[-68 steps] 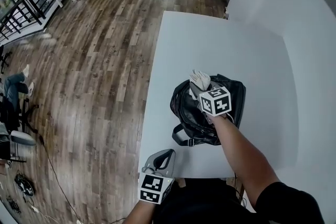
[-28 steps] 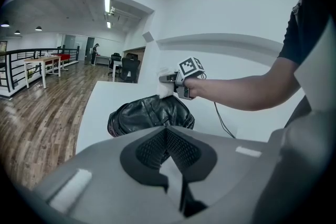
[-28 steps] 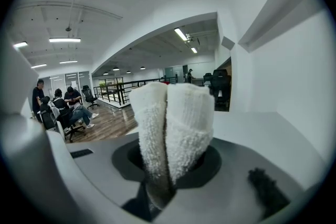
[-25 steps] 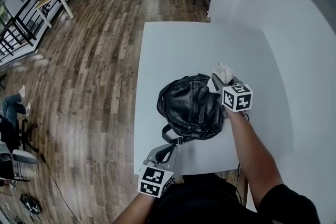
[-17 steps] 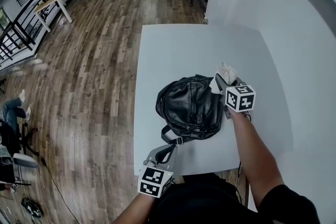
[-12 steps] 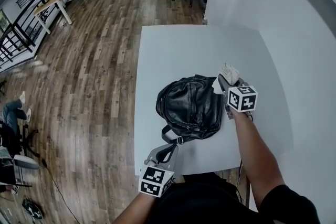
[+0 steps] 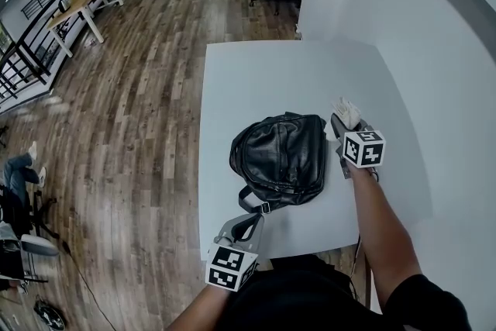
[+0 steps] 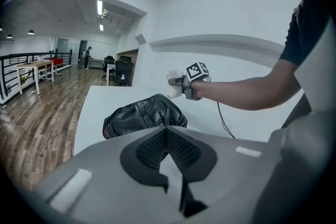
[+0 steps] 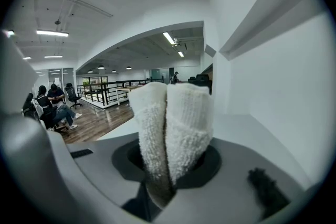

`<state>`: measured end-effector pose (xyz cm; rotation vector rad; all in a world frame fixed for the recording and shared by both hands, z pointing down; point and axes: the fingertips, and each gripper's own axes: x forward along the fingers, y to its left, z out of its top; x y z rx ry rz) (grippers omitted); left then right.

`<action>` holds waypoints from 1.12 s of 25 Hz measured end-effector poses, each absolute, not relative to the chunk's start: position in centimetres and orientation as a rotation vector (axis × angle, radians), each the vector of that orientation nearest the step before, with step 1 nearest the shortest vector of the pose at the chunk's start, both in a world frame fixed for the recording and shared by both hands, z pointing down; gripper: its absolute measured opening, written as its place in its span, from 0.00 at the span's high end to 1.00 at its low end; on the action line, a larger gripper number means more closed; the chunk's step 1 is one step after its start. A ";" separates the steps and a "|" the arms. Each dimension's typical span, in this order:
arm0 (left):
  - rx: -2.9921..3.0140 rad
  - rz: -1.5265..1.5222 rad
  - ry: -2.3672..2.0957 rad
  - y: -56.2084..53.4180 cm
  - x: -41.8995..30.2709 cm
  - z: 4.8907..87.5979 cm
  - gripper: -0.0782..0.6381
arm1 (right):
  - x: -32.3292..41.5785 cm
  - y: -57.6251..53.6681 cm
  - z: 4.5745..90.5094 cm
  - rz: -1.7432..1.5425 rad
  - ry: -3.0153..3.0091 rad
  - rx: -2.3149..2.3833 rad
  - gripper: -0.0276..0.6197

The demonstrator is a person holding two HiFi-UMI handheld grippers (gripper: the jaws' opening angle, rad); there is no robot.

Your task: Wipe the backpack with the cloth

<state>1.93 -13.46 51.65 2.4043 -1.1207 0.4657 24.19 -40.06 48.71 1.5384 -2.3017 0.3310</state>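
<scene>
Black leather, glossy and softly creased, covers the backpack [image 7: 280, 159], which lies slumped flat on the white table [image 7: 256, 74] with a strap and buckle trailing from its near edge toward the person. No dirt or wet streak can be made out on it from here. The right gripper [image 7: 341, 124] is just beside the backpack's right edge. Its jaws are clamped on the cloth [image 9: 170, 128], a white terry piece folded so that two thick lobes stick out past the tips. In the head view the cloth is off the leather rather than on it, so I judge this to be a gap between wiping strokes, with the cloth lifted clear to the side. The next move calls for bringing the cloth back over the backpack, setting it down with light pressure, and drawing it across the top panel. The part nearest the strap would be a sensible place to cover. The left gripper [image 7: 246, 226] waits on the near side of the backpack, past the strap and apart from it. Its jaws are closed together with nothing between them. Since the bag is soft and unanchored, it may slide or bunch under a stroke, so steadying it with that free gripper could help.
</scene>
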 end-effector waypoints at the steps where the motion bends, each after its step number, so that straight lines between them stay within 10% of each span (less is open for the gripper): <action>1: 2.408 0.463 -1.119 -13.4 1.9 51.5 0.88 | 24.4 -39.9 48.6 0.329 -2.296 1.544 0.82; 28: 2.308 0.444 -1.254 -11.5 -2.9 51.8 0.88 | 7.6 -35.8 49.0 0.366 -2.556 1.199 0.82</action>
